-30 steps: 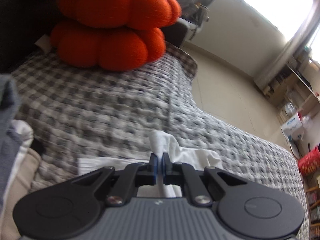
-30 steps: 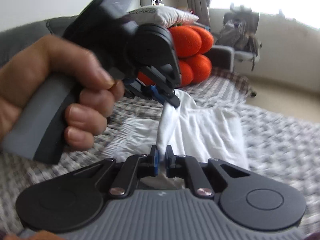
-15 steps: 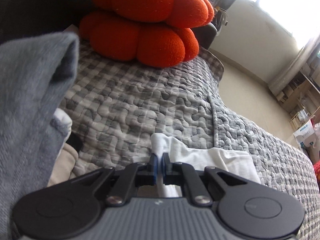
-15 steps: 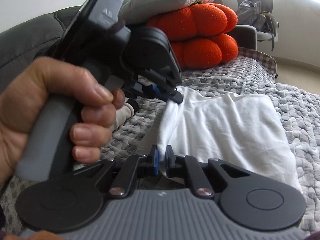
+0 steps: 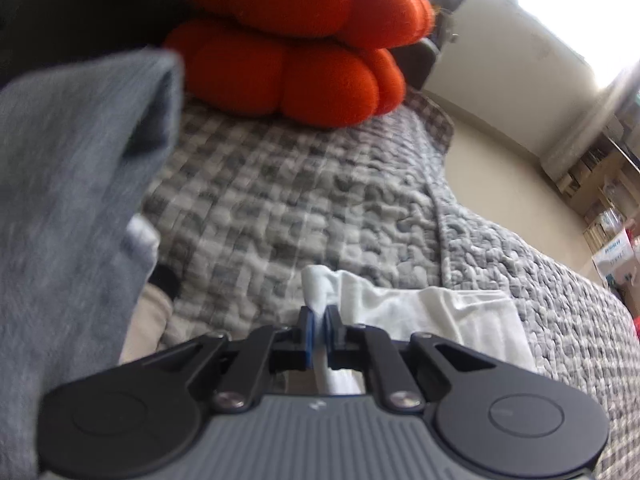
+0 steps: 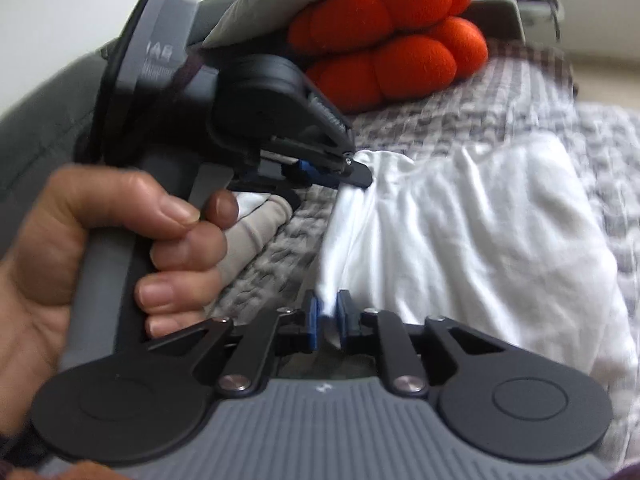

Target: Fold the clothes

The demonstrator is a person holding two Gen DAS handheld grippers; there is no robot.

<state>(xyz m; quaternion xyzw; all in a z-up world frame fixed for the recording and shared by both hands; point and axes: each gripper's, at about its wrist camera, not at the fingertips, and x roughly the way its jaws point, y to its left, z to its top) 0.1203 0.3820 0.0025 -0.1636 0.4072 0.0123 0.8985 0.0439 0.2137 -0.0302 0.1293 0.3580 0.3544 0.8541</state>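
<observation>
Your left claw (image 5: 319, 322) is clamped on a bunched corner of the white garment (image 5: 432, 316), the blue pads pinching the cloth so a knot of it stands up just past the fingertips. Your right claw (image 6: 328, 314) has just been opening: its blue pads now stand a little apart with the near edge fold of the same white garment (image 6: 472, 232) between them, the cloth no longer squeezed flat. From the right wrist view, your left hand (image 6: 100, 260) wraps the grey handle, and the left claw's tip sits on the garment's far left corner. The garment lies spread and wrinkled on the grey checked quilt (image 5: 304, 200) covering the bed, its bulk running to the right of both claws. Left of the garment, just beside its edge, lies a small heap of other clothes, a beige piece (image 6: 256, 236) and something white. In the left wrist view a grey knitted garment (image 5: 72, 200) fills the left side, close to the lens and blurred. At the head of the bed two orange lobed cushions (image 6: 396, 40) are stacked, with a grey-white pillow (image 6: 288, 4) resting on top. Beyond the bed's edge, pale floor (image 5: 500, 176) and shelving (image 5: 600, 184) against the wall.
</observation>
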